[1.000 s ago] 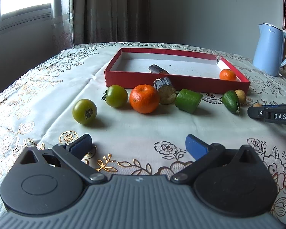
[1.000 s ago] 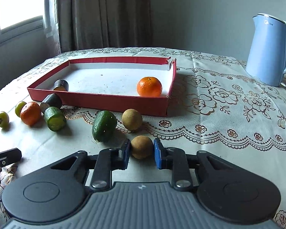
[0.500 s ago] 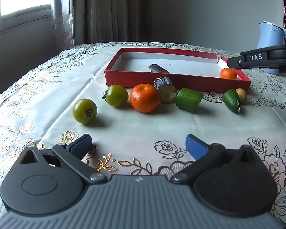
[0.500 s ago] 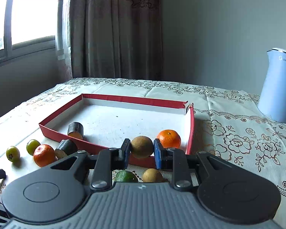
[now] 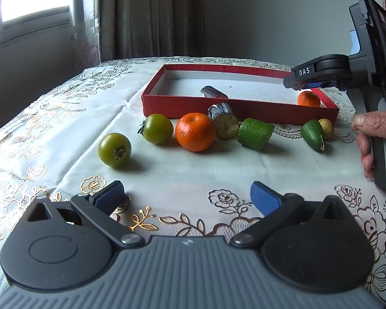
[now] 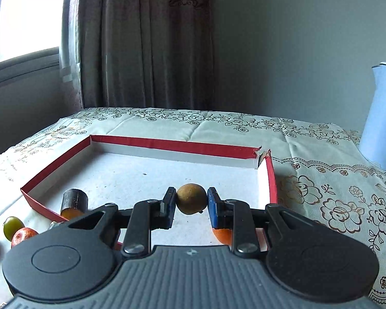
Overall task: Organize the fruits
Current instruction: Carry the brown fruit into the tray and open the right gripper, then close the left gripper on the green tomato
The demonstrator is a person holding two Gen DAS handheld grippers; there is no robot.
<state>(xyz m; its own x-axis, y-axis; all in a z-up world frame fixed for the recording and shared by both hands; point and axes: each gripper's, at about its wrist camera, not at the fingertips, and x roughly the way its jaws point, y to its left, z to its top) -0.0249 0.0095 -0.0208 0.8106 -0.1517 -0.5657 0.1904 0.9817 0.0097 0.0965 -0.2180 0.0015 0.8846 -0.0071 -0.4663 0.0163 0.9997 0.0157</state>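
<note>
Up off the tablecloth (image 5: 182,170) and out over the red box (image 6: 167,143), the right gripper (image 6: 191,202) is carrying a brown longan (image 6: 191,198), pads clamped on it. Nearer, the left gripper (image 5: 187,197) is hanging wide open, holding nothing.

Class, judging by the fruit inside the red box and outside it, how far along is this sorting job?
Early. Done: one tangerine and a dark cut piece lie in the red box. In hand: the right claw grips a brown fruit above it. Left: seven pieces outside, starting at the green tomato.
</note>
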